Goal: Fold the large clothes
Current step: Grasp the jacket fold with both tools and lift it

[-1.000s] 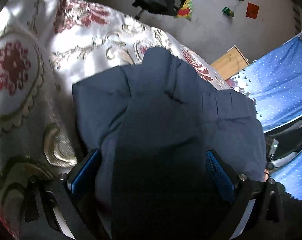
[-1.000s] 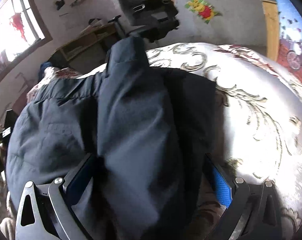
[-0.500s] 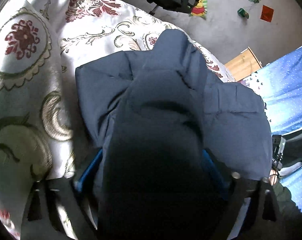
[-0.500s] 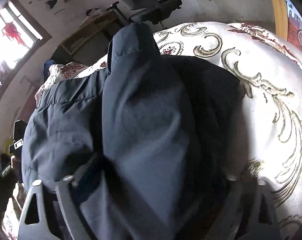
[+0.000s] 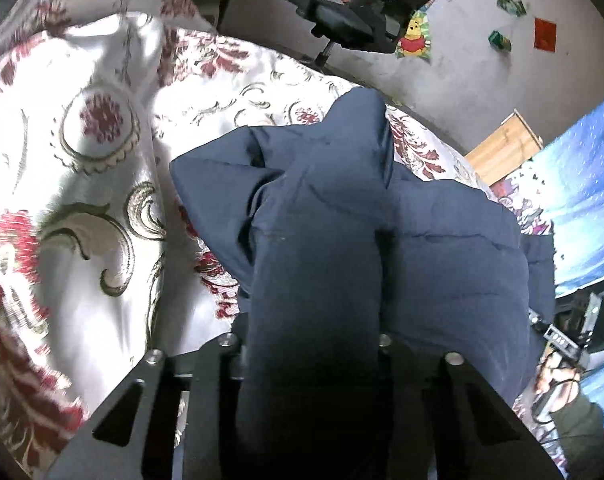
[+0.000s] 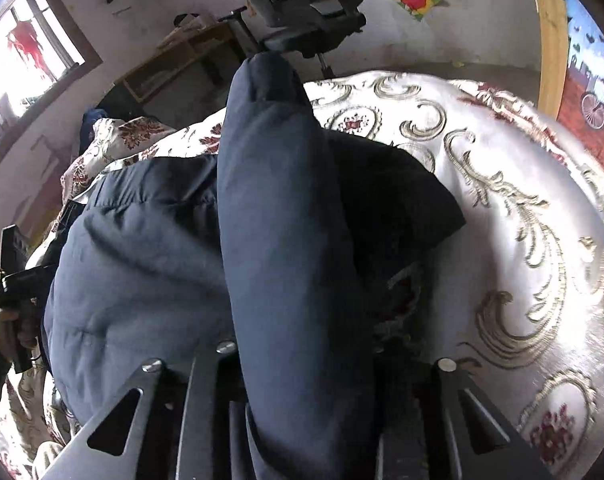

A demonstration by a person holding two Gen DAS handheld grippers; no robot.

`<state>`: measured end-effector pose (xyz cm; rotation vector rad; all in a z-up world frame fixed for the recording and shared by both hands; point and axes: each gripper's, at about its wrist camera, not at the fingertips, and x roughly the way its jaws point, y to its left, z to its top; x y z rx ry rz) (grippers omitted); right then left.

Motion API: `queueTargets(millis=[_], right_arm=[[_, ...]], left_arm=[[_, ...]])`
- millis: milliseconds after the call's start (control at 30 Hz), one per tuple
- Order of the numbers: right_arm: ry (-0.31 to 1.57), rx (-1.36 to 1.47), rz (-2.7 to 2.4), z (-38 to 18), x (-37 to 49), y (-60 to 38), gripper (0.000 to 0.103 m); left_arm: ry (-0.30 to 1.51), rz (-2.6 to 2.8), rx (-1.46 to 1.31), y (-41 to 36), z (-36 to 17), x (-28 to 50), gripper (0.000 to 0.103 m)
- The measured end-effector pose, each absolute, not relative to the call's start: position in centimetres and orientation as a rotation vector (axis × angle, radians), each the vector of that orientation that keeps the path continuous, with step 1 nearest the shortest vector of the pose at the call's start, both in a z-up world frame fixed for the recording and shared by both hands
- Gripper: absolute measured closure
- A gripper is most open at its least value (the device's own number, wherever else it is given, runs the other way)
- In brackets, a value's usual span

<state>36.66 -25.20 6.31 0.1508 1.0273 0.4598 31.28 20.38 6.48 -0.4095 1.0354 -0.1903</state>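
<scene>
- Closing on a thick fold of the jacket (image 5: 442,248), the left gripper (image 5: 310,344) and right gripper (image 6: 302,356) each pinch one near corner.
- Jacket lies on the bedspread (image 6: 522,208), stretching away from both grippers toward the office chair (image 5: 354,12).

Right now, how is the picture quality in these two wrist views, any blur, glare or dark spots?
Left wrist view: bedspread smeared by motion blur at left, sunlit patches washed out; navy jacket falls into black shadow near the left gripper. Right wrist view: sharper, window blown out, sheen glaring off the bedspread, jacket's right side near-black; strong fisheye bending in both.
</scene>
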Motion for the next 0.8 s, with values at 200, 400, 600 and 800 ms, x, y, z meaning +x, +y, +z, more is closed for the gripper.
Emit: queueTargets(millis=[200, 400, 600, 800], right_arm=[[0.993, 0.167, 0.42, 8.5, 35.2, -26.0, 0.086], [0.946, 0.139, 0.435, 11.4, 33.8, -26.1, 0.089], [0.913, 0.116, 0.45, 13.5, 32.1, -25.8, 0.089], [0.883, 0.101, 0.467, 15.1, 30.2, -26.2, 0.09]], left_arm=[[1.021, -0.162, -0.384, 18.3, 9.0, 29.3, 0.089], [0.986, -0.205, -0.379, 16.8, 10.8, 28.4, 0.09], [0.974, -0.234, -0.384, 15.7, 11.7, 26.7, 0.092], [0.966, -0.25, -0.4, 15.4, 12.8, 25.2, 0.092]])
